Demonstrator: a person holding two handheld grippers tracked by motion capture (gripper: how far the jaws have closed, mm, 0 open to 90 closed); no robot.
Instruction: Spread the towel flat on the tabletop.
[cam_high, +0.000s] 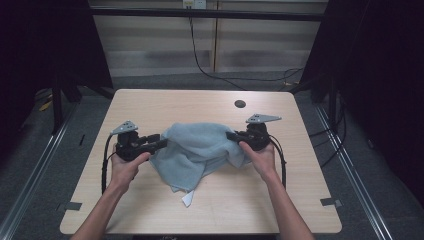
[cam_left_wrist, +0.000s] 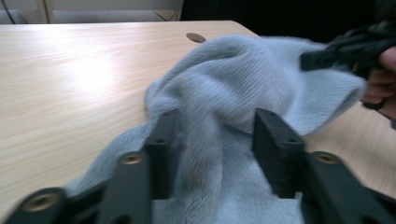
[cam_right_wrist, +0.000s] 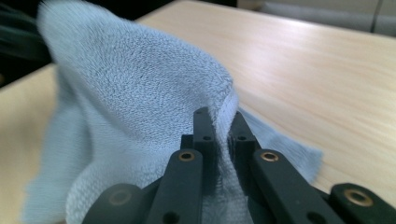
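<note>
Looking down from the high view, we see the light blue towel (cam_high: 197, 150) bunched at the centre of the frame on the wooden table (cam_high: 150, 102), stretched left to right between our two tools. Our right gripper (cam_right_wrist: 219, 126) is pinched tight on a raised hemmed edge at the right of the heap, while our left gripper (cam_left_wrist: 215, 135) stands spread, a fold lying loose between its jaws, unpressed. We judge the next move hinges on that left side: the cloth lies straight ahead of the spread jaws.
</note>
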